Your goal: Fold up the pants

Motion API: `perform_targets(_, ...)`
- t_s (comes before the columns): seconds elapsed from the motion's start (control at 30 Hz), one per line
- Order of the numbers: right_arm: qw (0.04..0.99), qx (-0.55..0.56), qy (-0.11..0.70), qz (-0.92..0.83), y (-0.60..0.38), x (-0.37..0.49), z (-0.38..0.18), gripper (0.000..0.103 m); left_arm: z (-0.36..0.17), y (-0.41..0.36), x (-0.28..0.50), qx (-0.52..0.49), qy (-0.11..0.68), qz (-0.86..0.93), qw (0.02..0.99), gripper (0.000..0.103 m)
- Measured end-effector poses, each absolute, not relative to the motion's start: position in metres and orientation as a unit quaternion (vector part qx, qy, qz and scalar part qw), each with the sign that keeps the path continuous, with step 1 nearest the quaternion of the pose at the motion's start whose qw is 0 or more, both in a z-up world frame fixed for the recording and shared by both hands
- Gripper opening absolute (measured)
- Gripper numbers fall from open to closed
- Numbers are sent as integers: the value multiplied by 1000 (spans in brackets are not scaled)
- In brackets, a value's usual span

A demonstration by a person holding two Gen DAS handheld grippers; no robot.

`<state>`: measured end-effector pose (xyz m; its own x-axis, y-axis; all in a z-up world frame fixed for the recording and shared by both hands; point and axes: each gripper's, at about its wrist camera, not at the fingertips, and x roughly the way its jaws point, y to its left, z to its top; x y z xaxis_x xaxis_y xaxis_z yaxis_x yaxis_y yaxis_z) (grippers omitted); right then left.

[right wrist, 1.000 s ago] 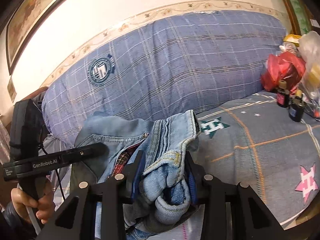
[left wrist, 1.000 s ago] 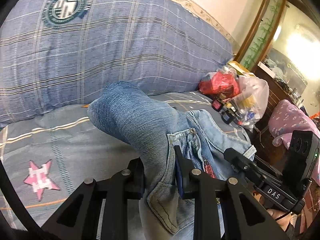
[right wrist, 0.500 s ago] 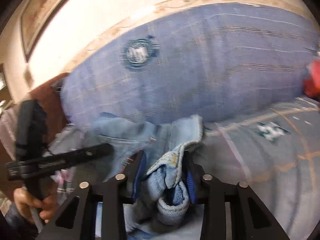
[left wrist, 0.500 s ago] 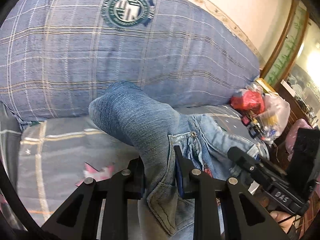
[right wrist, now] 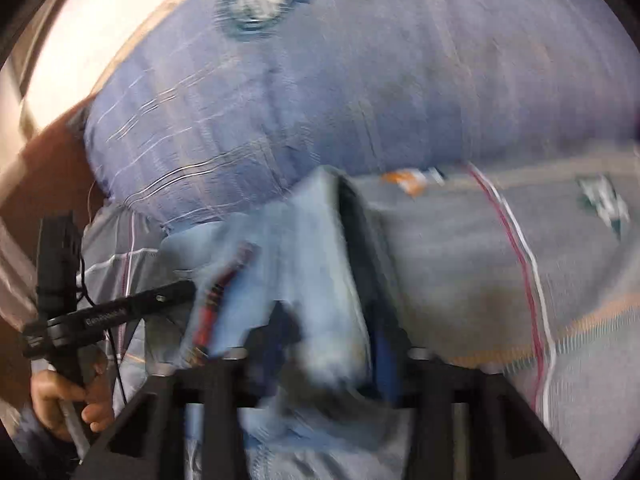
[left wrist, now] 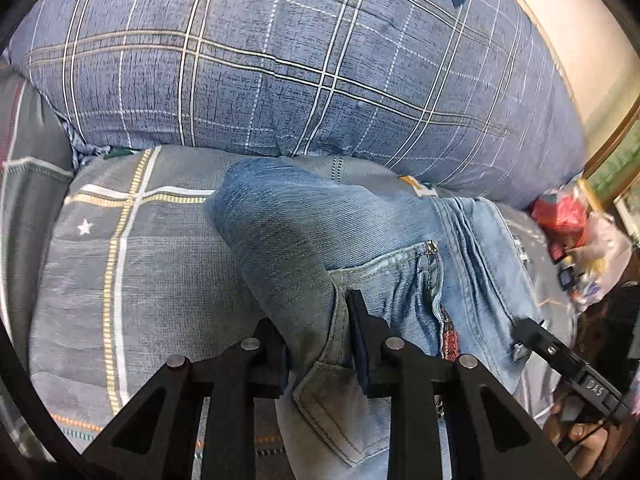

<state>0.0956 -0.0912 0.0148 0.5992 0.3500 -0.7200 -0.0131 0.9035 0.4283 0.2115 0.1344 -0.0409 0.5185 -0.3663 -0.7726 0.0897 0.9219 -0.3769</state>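
Clamping denim, the left gripper [left wrist: 320,344] is seen narrowly closed on a fold of the jeans [left wrist: 360,248] beside a back pocket, as before. The right gripper [right wrist: 332,344] has just been opening; its jaws are now spread wider than a second ago, with the blurred waistband loose between them. The jeans, held raised earlier, are now laid on the grey starred bedspread [left wrist: 152,264], close under the blue plaid pillow [left wrist: 280,60]. Plastic bags [left wrist: 580,232] are seen at the bed's far edge.
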Motion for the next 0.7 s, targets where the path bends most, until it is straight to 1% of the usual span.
perform_targets(0.03,868,215,436,101,-100,92,11,71,-43,135,212,-145,473,-133,859,28)
perform_targets(0.1,859,254,432,105,-115,86,7,72,-46,133,216,-134,475,-130,860,29)
perform_targets(0.2,845,280,440,115,-117,88,0,77,-49,129,220,-128,475,-130,861,30)
perform_targets(0.37,788,345,490,141,-104,94,-38,77,-55,135,216,-131,477,-130,859,31)
perform_targets(0.4,795,340,483,139,-101,92,-38,74,-56,134,217,-130,478,-129,859,31)
perform_targets(0.43,806,319,481,135,-96,92,-35,60,-56,134,217,-131,478,-128,859,31)
perform_targets(0.47,811,303,483,131,-91,92,-33,52,-55,133,216,-133,475,-127,861,30)
perform_targets(0.5,819,285,482,126,-86,92,-29,48,-50,132,215,-131,471,-126,863,28)
perform_targets(0.53,827,269,476,129,-81,91,-23,40,-44,131,214,-126,465,-126,867,28)
perform_targets(0.57,841,243,466,131,-75,90,-13,36,-37,130,213,-121,458,-128,871,26)
perform_targets(0.6,851,223,457,133,-70,90,-4,36,-28,129,211,-119,448,-132,876,26)
perform_targets(0.7,864,207,436,144,-61,95,18,34,-1,125,217,-111,425,-139,887,25)
